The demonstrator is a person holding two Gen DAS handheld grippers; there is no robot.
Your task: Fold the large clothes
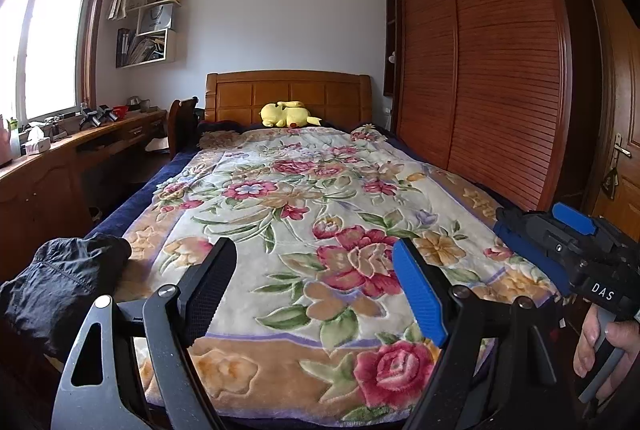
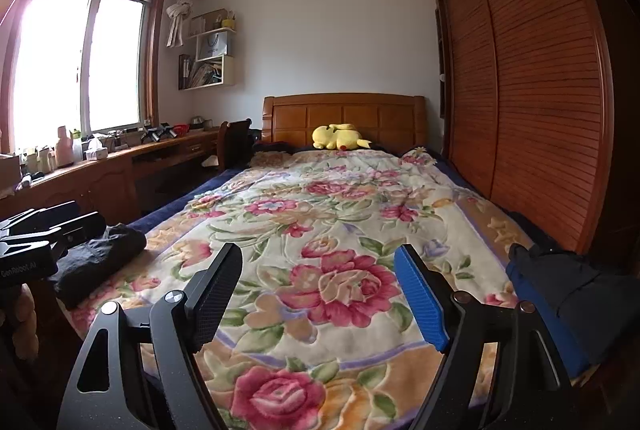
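Lying bunched at the bed's near left corner, the black garment runs lengthwise toward the headboard. Both left gripper and right gripper jaws stand spread, empty.

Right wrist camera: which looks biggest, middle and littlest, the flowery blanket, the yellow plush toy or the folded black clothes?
1. Flowery blanket
2. Folded black clothes, though nearness enlarges them
3. Yellow plush toy, far away
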